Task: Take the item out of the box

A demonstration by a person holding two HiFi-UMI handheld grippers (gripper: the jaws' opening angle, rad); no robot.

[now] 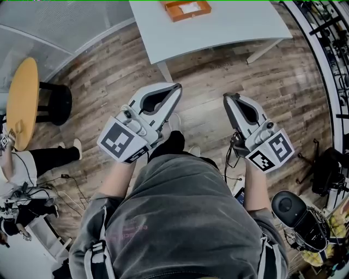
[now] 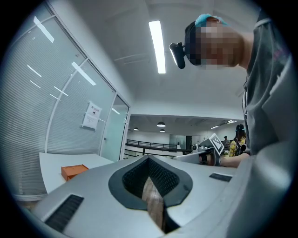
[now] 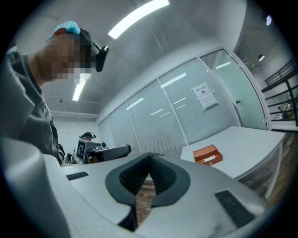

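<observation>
Presently: one flat orange rectangular box [image 1: 188,9], lying on the white table [image 1: 229,30] at the far side, well apart from both grippers; its contents cannot be made out. Left gripper [image 1: 177,86], grey-white, held level above the wood-plank floor [image 1: 109,82], jaws closed tip to tip, nothing between them. Right gripper [image 1: 226,97], same make, beside the left one, jaws likewise closed and empty. Both point toward the table. One round yellow-topped side table [image 1: 22,101], at the left.
</observation>
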